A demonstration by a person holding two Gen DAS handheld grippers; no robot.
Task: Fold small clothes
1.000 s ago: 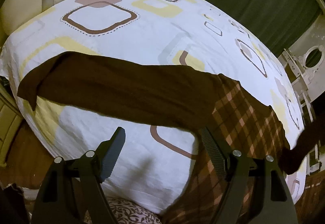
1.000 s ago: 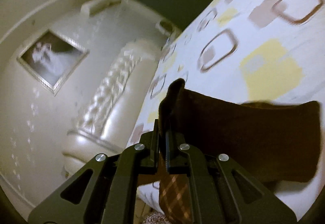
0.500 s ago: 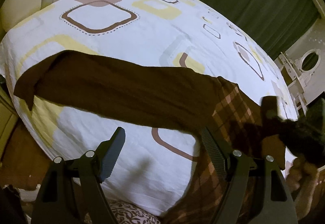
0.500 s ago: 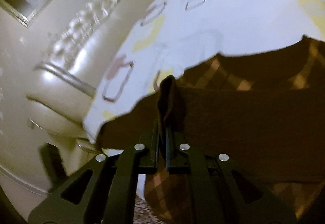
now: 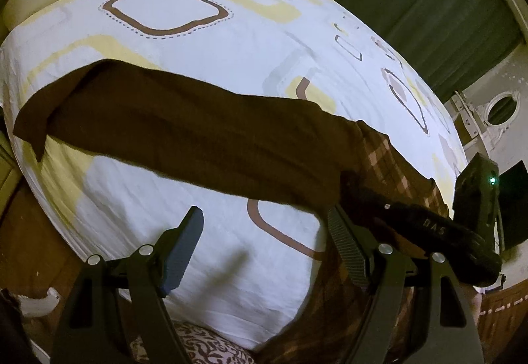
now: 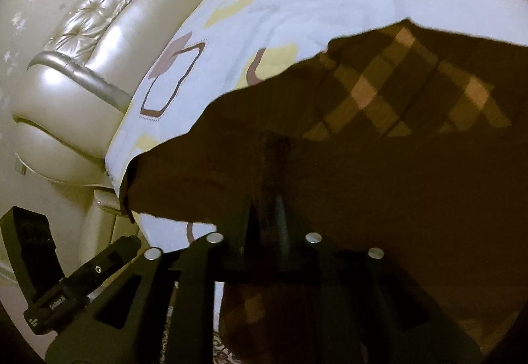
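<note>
A dark brown garment [image 5: 198, 133] with a plaid part [image 5: 389, 159] lies stretched across the near edge of the bed. My left gripper [image 5: 264, 242] hovers open above the sheet just in front of it, with nothing between its fingers. My right gripper [image 5: 349, 181] comes in from the right with its tips down on the brown cloth beside the plaid. In the right wrist view the right gripper [image 6: 272, 146] rests on the brown cloth [image 6: 363, 199], and the plaid [image 6: 396, 83] lies beyond. Its jaws are opening, a narrow gap apart, and the cloth lies slack under them.
The white bed sheet [image 5: 231, 34] with brown and yellow squares fills the middle. A padded cream headboard [image 6: 82, 67] stands to the left, a dark green curtain [image 5: 412, 1] at the far right. A patterned fabric [image 5: 204, 344] lies below the bed edge. The left gripper [image 6: 82, 275] shows low left.
My right gripper swung in from the right and down onto the garment, carrying the pinched cloth end over it. Its jaws have parted a little. My left gripper stayed put.
</note>
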